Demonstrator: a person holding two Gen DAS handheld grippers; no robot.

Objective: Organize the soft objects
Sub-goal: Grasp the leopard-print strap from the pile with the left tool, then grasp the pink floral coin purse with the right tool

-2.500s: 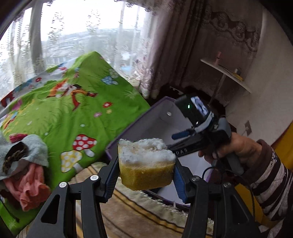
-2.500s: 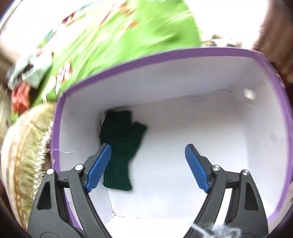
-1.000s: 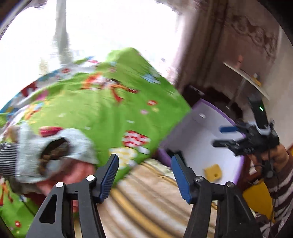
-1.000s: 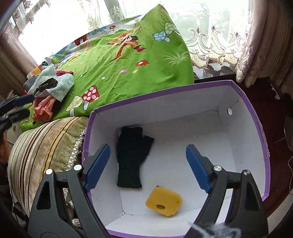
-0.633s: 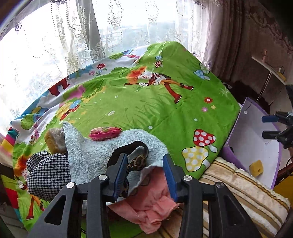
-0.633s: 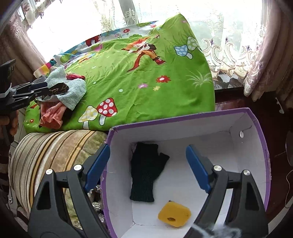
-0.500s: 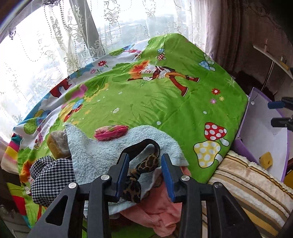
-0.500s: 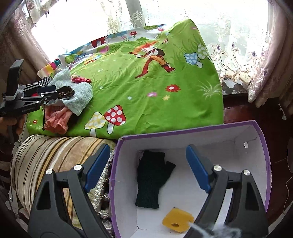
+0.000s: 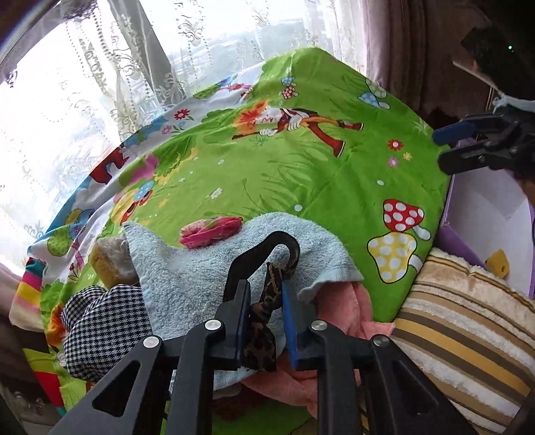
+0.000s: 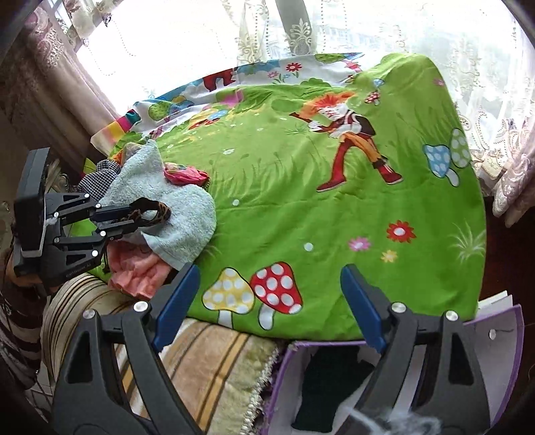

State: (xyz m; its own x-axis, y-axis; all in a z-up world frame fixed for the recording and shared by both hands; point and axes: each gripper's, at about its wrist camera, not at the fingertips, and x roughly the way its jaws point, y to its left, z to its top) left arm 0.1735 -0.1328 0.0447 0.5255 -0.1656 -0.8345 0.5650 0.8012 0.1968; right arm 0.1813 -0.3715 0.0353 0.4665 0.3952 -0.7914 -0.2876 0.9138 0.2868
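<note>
My left gripper (image 9: 264, 297) has just been closing on the leopard-print headband (image 9: 267, 301) atop the blue towel (image 9: 187, 271); my right gripper (image 10: 267, 301) hangs wide, empty. Next: lift it toward the purple box (image 9: 485, 207) at three o'clock

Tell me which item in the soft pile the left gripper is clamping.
The leopard-print headband, lying on the light blue towel; the left gripper has just closed onto it, leaving towel and pink cloth ungripped.

A home bedroom or living room. A bright green cartoon bedspread (image 10: 301, 207) printed with mushrooms fills the centre. White lace curtains (image 10: 301, 30) hang over a sunlit window at twelve o'clock. A striped plush cushion (image 9: 464, 338) lies at four o'clock in the left wrist view.
</note>
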